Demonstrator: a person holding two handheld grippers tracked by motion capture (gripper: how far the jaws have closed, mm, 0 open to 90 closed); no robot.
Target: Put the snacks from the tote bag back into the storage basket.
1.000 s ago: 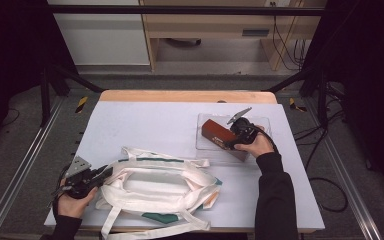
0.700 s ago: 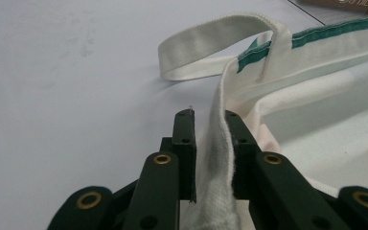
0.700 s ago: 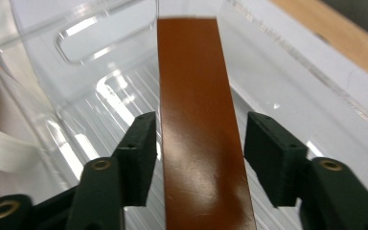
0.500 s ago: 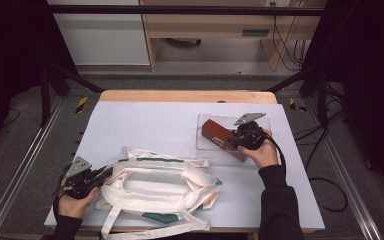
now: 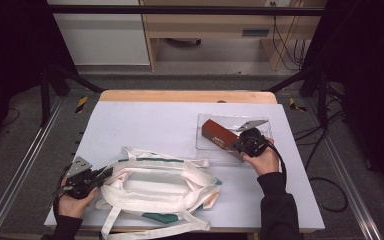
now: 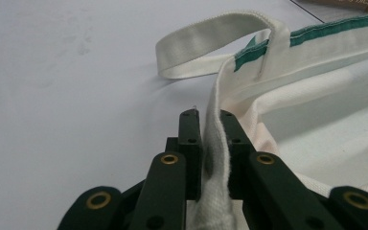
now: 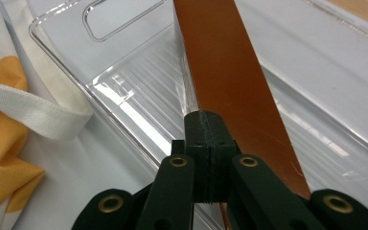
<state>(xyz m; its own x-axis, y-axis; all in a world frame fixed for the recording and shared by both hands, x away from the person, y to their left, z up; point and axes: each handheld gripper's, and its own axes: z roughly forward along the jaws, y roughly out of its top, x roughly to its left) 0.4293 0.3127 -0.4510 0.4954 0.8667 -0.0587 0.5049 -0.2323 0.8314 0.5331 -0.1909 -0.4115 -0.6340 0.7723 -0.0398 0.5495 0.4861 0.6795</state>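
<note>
A white tote bag (image 5: 155,185) with green trim lies open-mouthed on the near half of the table. My left gripper (image 5: 105,175) is at its left end, shut on the bag's rim (image 6: 215,143), and the cloth stands pinched between the pads. A long brown box (image 5: 219,136) lies in a clear plastic tray (image 5: 204,122) at the right. My right gripper (image 5: 237,145) is at the box's near end. Its jaws have just been closing and now meet with nothing between them (image 7: 210,120). The brown box (image 7: 230,72) runs on beyond them.
The clear tray's (image 7: 124,91) ribbed floor and handle cut-out lie left of the box. A bag strap (image 7: 33,112) and orange cloth (image 7: 5,163) lie just outside the tray. A wooden strip edges the table's far side (image 5: 185,95). Metal rails run along both sides.
My right hand has shifted a little to the right and nearer, along the brown box. My left hand and the bag have stayed where they were.
</note>
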